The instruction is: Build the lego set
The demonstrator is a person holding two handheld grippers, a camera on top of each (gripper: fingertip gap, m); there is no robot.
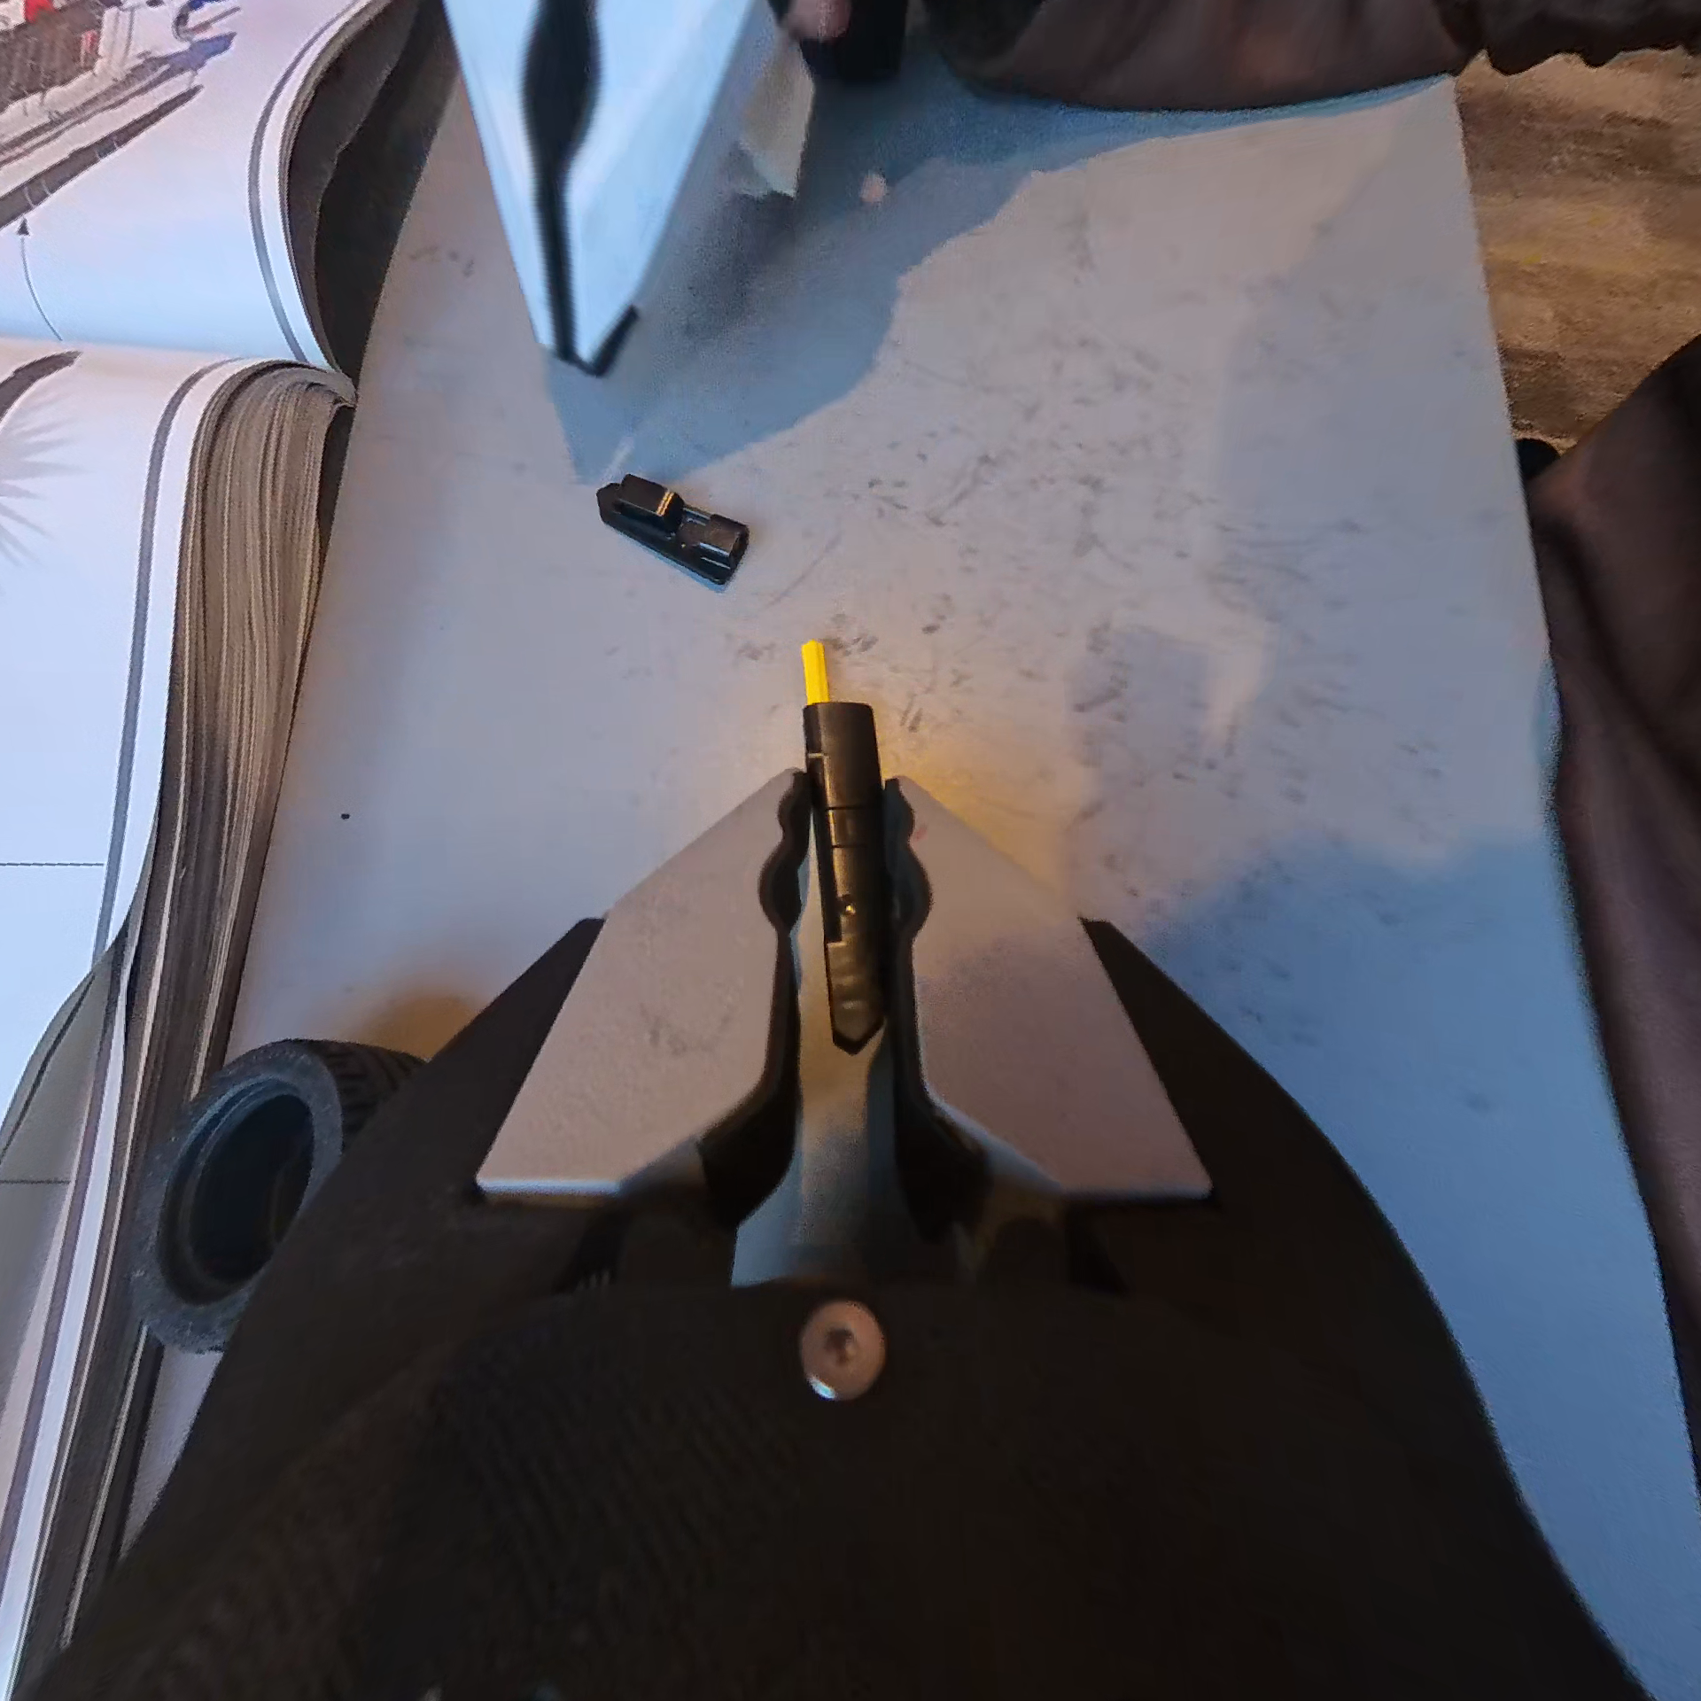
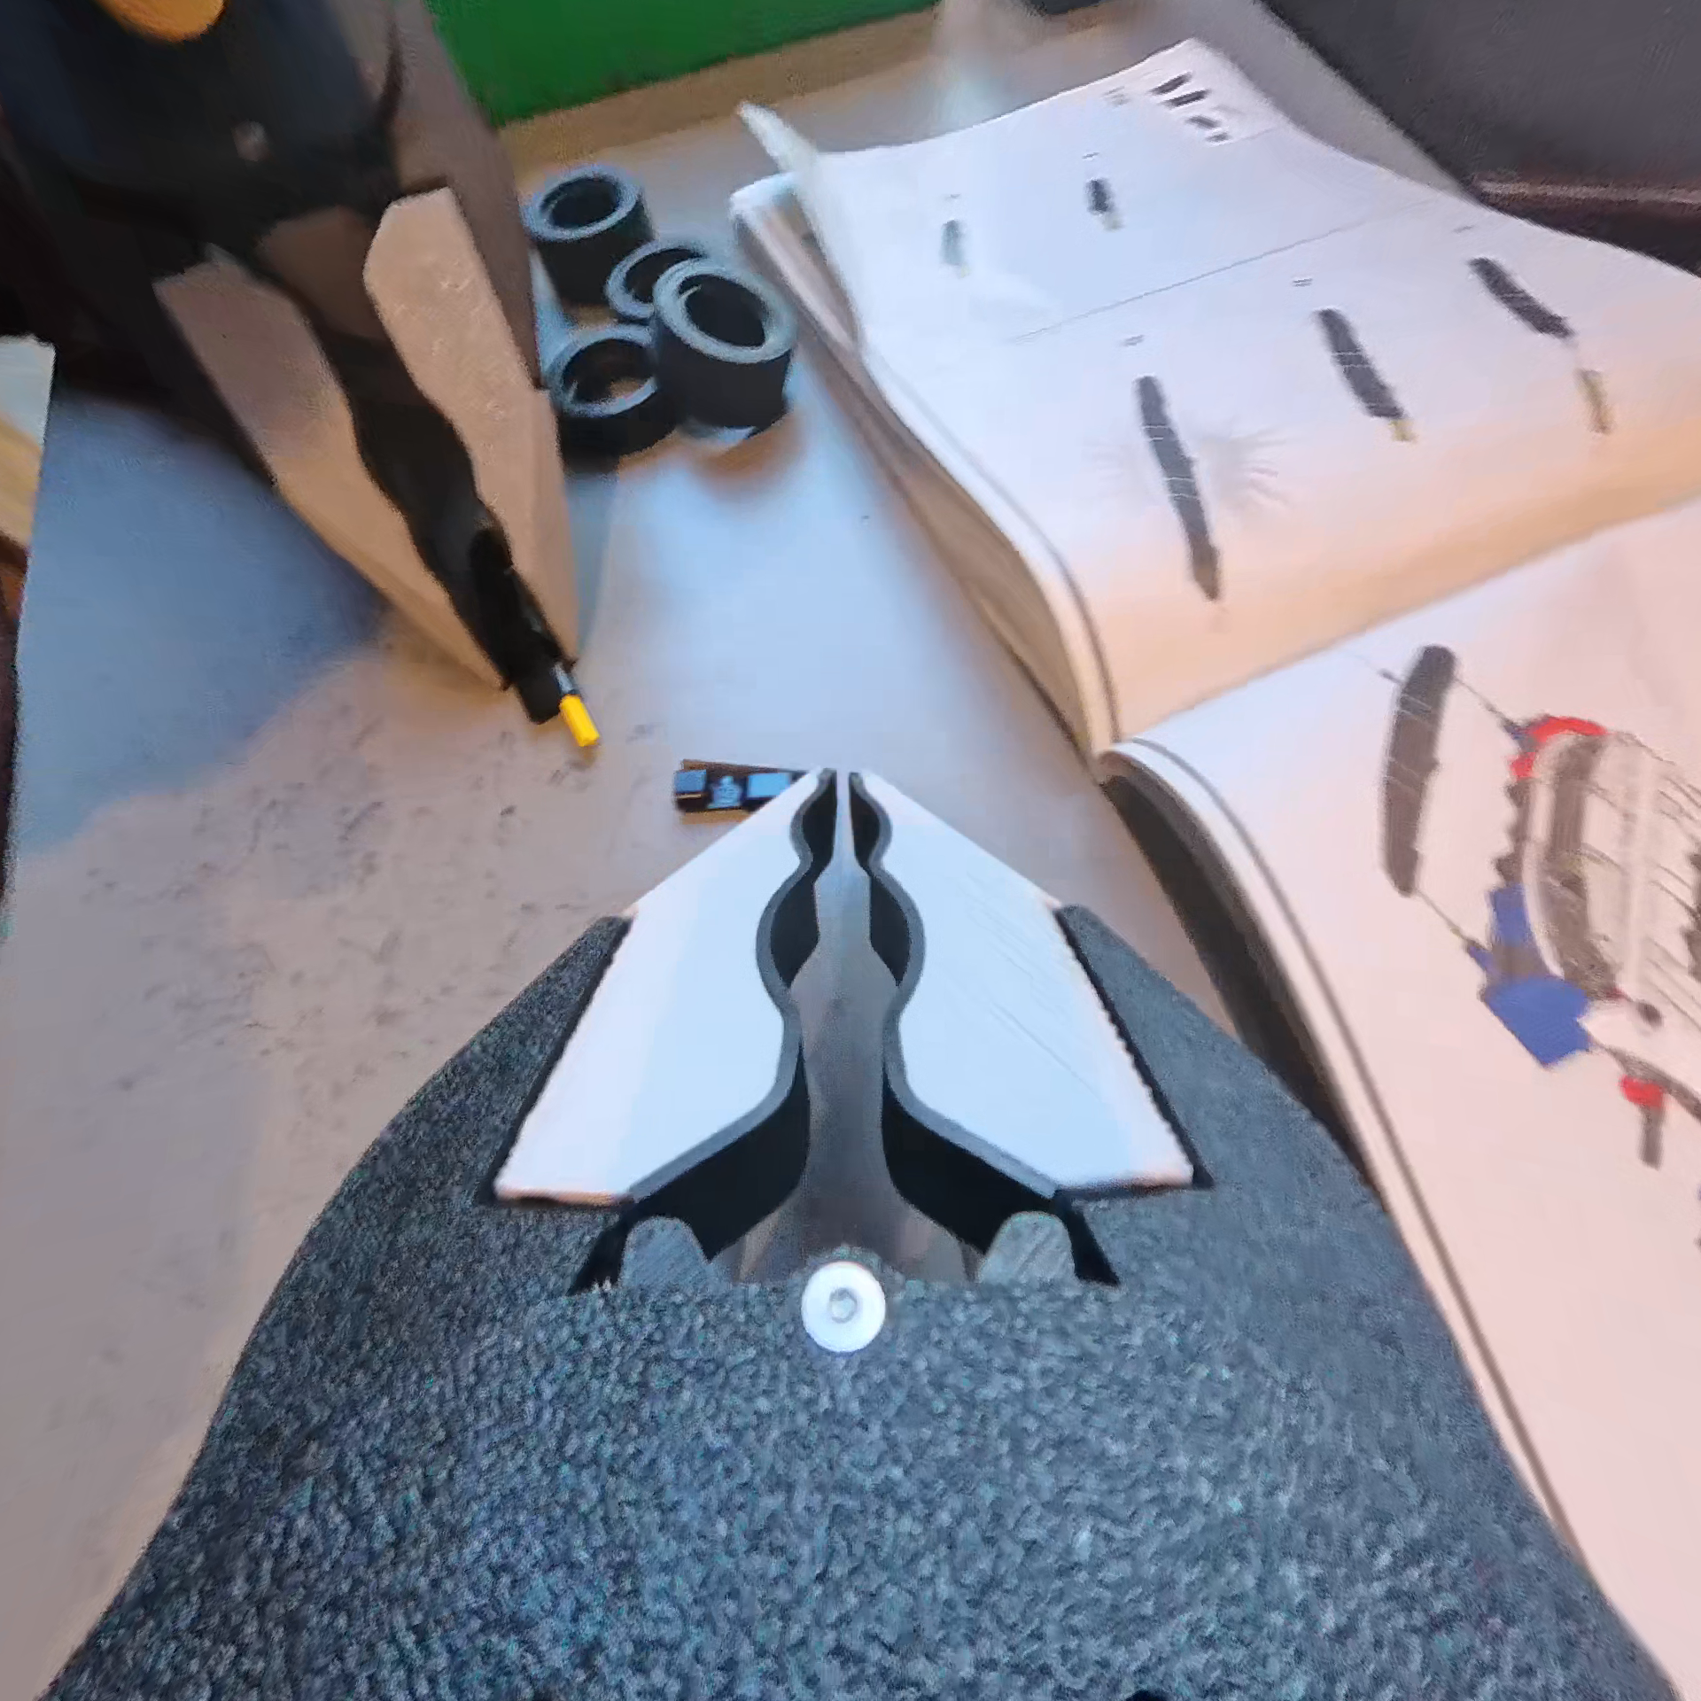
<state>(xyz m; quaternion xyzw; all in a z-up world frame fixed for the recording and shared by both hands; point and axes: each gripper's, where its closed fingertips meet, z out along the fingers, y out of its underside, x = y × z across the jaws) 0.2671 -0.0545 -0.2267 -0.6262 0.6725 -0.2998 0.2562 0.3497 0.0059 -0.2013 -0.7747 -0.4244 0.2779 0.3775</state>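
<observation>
My left gripper point(image 1: 847, 782) is shut on a slim black lego assembly point(image 1: 842, 847) with a yellow axle point(image 1: 815, 667) sticking out past the fingertips, held low over the grey table. It also shows in the right wrist view point(image 2: 529, 667), with the yellow axle tip point(image 2: 578, 720). A small black lego piece point(image 1: 672, 538) lies on the table ahead of it. My right gripper point(image 2: 836, 778) is shut and empty, and its tips hide the right end of that piece point(image 2: 727, 789). In the left wrist view the right gripper point(image 1: 589, 354) hangs a little beyond the piece, not touching it.
Several black tyres point(image 2: 663, 322) sit at the back of the table point(image 2: 276, 920); one tyre point(image 1: 239, 1187) lies by my left gripper. A thick open instruction book point(image 2: 1289, 414) lies along one side of the table point(image 1: 110, 598). A green surface point(image 2: 644, 46) is behind. The tips of one gripper are about 11 cm away from the tips of the other.
</observation>
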